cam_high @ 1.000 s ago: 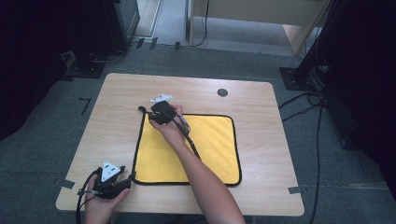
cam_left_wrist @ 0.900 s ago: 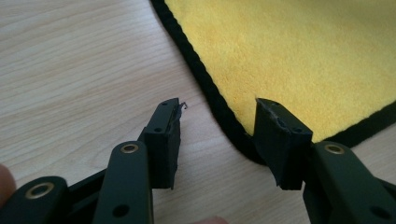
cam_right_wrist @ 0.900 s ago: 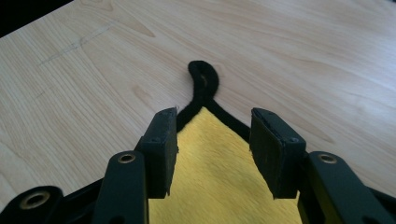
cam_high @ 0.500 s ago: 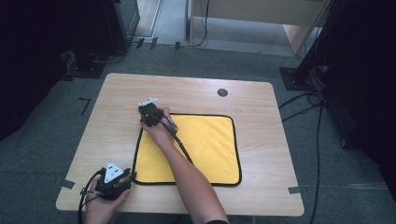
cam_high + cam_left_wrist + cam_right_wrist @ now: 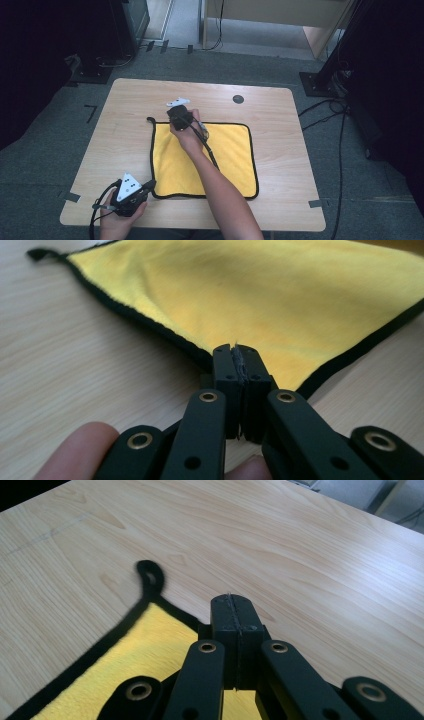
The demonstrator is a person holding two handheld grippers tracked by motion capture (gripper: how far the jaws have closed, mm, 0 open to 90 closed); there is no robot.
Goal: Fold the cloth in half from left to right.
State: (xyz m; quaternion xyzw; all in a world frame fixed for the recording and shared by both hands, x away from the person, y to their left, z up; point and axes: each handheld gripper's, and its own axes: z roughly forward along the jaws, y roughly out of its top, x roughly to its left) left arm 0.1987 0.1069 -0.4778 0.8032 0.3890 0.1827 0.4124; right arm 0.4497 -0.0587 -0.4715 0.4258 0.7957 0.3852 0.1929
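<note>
Left black two-jaw gripper (image 5: pixel 131 194) low at near-left, gripped in left hand (image 5: pixel 117 221), jaws just closed flat together. Right black two-jaw gripper (image 5: pixel 179 114) on outstretched forearm (image 5: pixel 220 185), jaws just closed, pads meeting.

High view looks down from above; both gripper views sit close over the yellow cloth (image 5: pixel 225 150).

Soft even light, dark surroundings, blurred close-ups

Both hand-held grippers' jaws now closed.
</note>
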